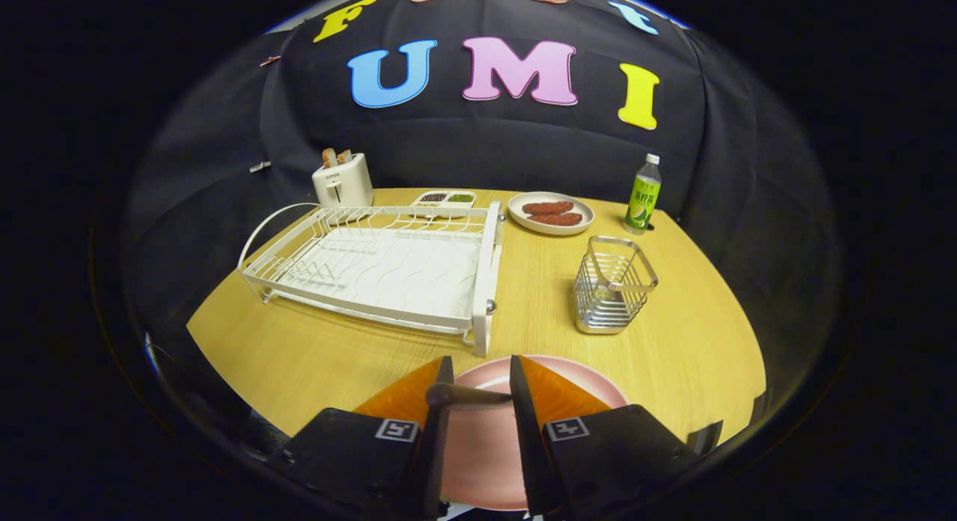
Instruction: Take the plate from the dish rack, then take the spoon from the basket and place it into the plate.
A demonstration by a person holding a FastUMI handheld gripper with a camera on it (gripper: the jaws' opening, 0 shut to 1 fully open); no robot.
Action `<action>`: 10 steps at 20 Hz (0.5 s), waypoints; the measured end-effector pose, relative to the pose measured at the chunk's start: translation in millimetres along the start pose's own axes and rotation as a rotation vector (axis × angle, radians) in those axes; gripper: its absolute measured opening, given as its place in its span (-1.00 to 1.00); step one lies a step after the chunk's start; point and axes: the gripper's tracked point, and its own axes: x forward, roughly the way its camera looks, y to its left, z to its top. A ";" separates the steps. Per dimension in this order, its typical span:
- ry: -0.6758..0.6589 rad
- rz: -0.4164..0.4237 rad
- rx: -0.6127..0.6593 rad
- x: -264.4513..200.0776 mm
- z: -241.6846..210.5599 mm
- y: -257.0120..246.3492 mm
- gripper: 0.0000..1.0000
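Note:
My gripper (480, 390) hovers low over a pink plate (583, 383) that lies on the wooden table near its front edge. A dark spoon handle (467, 395) runs crosswise between my fingers and touches both inner faces, so the gripper is shut on the spoon. The spoon's bowl is hidden. The wire basket (613, 285) stands beyond the plate to the right, apart from the fingers. The white dish rack (389, 263) sits beyond the fingers to the left, with no plate in it.
At the back of the table stand a white toaster (342, 181) with bread, a small two-part dish (445, 199), a plate of sausages (551, 212) and a green bottle (643, 194). Bare tabletop (299, 356) lies left of the plate.

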 end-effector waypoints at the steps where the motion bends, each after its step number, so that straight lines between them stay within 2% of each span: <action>1: 0.006 0.011 0.016 -1.4 -0.4 3.3 0.10; 4: 0.020 0.053 0.060 -7.9 1.3 14.4 0.49; 6: 0.016 0.077 0.082 -16.7 12.1 18.2 1.00; 10: -0.099 0.060 0.094 -39.4 62.7 8.8 0.98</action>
